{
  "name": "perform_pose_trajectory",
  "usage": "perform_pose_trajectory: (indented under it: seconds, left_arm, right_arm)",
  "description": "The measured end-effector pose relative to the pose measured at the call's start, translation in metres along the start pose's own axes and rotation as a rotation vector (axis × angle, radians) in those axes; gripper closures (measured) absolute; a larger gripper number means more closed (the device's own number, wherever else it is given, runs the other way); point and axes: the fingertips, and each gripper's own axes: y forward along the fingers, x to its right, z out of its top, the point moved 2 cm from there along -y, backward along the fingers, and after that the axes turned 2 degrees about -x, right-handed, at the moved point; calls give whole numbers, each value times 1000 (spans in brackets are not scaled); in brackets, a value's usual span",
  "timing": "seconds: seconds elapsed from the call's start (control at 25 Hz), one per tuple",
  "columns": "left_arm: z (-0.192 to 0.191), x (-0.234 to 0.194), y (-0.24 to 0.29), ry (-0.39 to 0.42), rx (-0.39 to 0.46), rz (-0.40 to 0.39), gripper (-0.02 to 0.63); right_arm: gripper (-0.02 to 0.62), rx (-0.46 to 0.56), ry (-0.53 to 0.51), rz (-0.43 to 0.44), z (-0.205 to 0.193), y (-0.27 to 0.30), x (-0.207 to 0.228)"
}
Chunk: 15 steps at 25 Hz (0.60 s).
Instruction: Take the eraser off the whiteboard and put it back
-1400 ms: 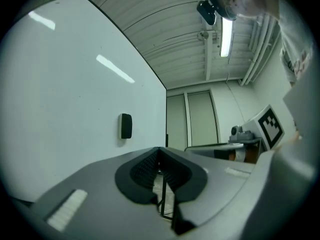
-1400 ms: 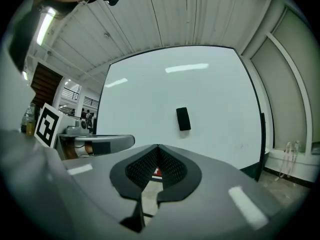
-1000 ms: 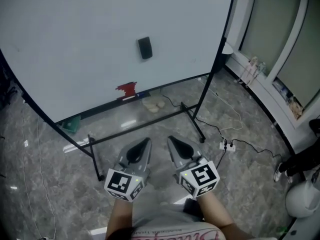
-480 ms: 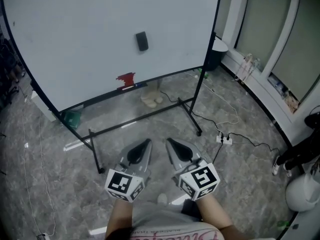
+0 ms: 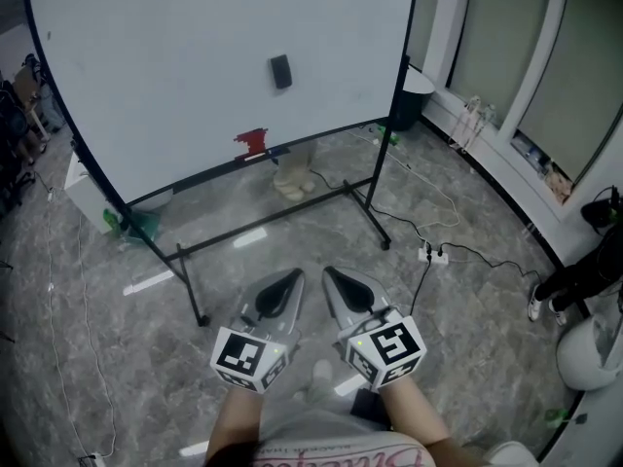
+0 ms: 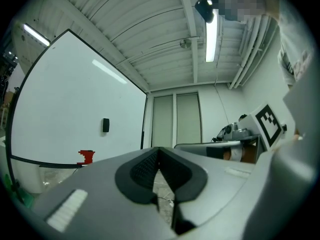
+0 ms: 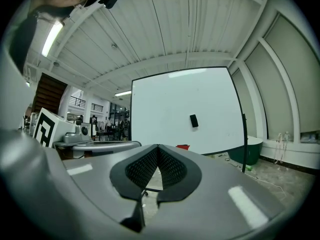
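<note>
A black eraser sticks on the big whiteboard, far ahead of both grippers; it also shows small in the left gripper view and the right gripper view. My left gripper and right gripper are held side by side, level, well short of the board. Both are shut with nothing between the jaws.
A red object sits on the board's tray. The black stand's foot bars cross the grey stone floor. A power strip with cables lies at the right, and a white round thing stands at the far right. Something green lies under the board's left end.
The board and eraser have shrunk and drifted up in the head view as the person backs away; both grippers keep their pose, shut and side by side.
</note>
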Motion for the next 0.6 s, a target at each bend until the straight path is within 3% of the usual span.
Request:
perform_pose_trajectory:
  seconds: [0.6]
  left_arm:
    - [-1,10,-41,-20,3,1,607]
  right_arm:
    - [595,-13,-7,3,-3,-18,-47]
